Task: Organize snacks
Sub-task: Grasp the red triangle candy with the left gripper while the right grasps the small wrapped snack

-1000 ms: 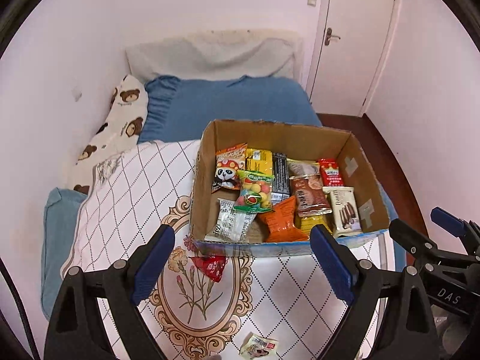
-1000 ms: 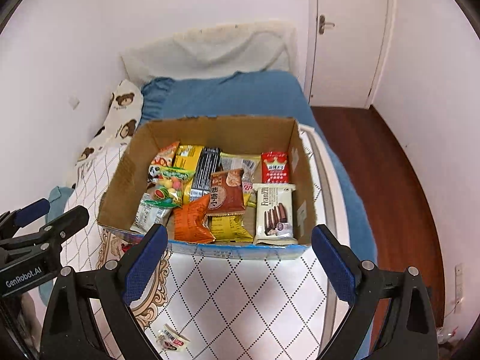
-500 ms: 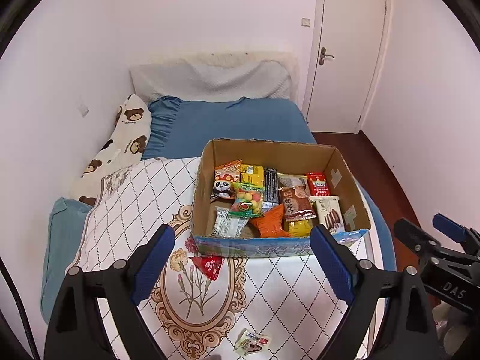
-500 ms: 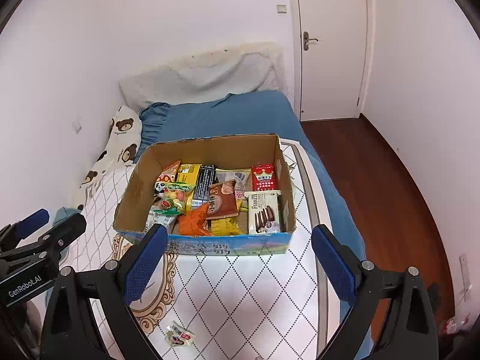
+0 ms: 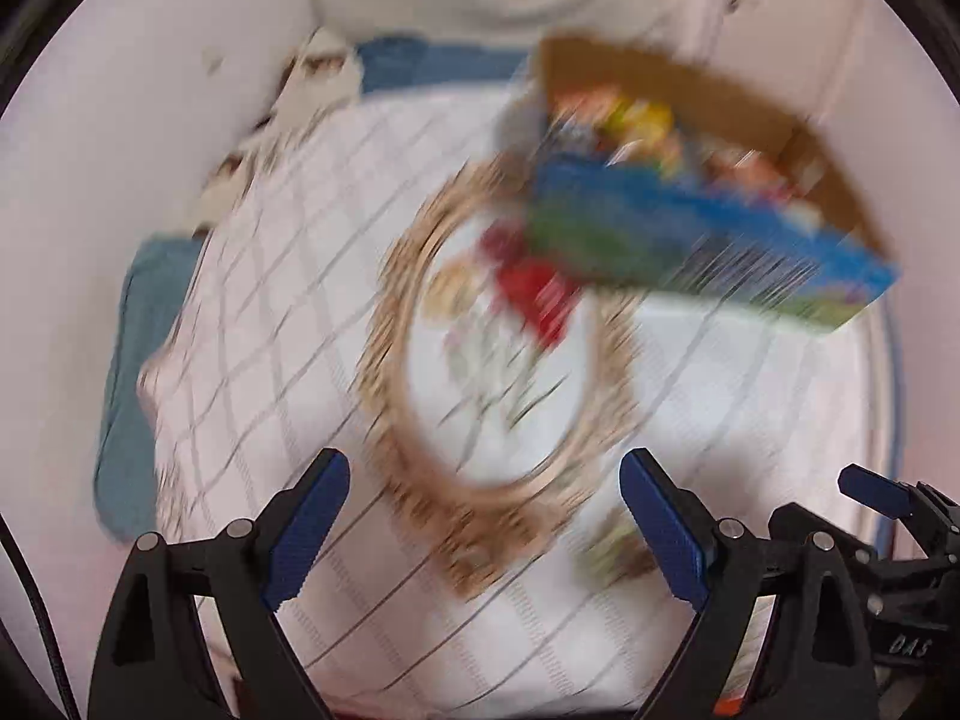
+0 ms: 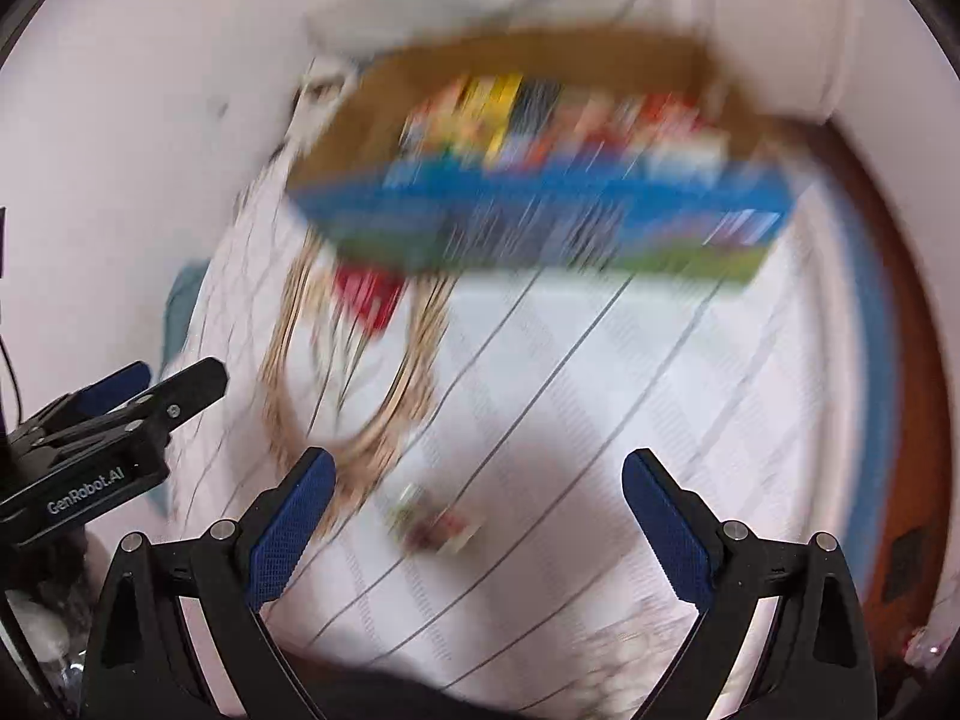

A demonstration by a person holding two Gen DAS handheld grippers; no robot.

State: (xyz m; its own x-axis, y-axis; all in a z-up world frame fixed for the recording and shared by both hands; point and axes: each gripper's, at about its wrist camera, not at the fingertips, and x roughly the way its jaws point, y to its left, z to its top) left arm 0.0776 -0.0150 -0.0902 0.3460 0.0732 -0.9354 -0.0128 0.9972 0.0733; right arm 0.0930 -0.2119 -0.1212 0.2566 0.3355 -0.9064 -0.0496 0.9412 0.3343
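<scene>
Both views are smeared by motion. A cardboard box [image 5: 708,240] [image 6: 540,222] with a blue printed front, full of several snack packets, sits far back on the quilt. A red packet [image 5: 534,288] [image 6: 366,294] lies just before its left corner. A small pale packet [image 6: 435,519] [image 5: 612,546] lies on the quilt near me. My left gripper [image 5: 486,516] is open and empty above the quilt's oval pattern. My right gripper [image 6: 477,516] has its jaws wide and closing slightly, with the small packet seen between its fingers, lower down and not touched.
A white quilt [image 5: 300,330] with a diamond grid and a tan oval wreath covers the bed. Blue bedding [image 5: 126,390] shows at its left edge, a bear-print pillow [image 5: 312,72] at the back left. Wooden floor [image 6: 900,360] lies right of the bed.
Both grippers have dropped toward the quilt and tipped downward. The box has slid to the top of both views and the small packet now sits close to the right gripper's fingers.
</scene>
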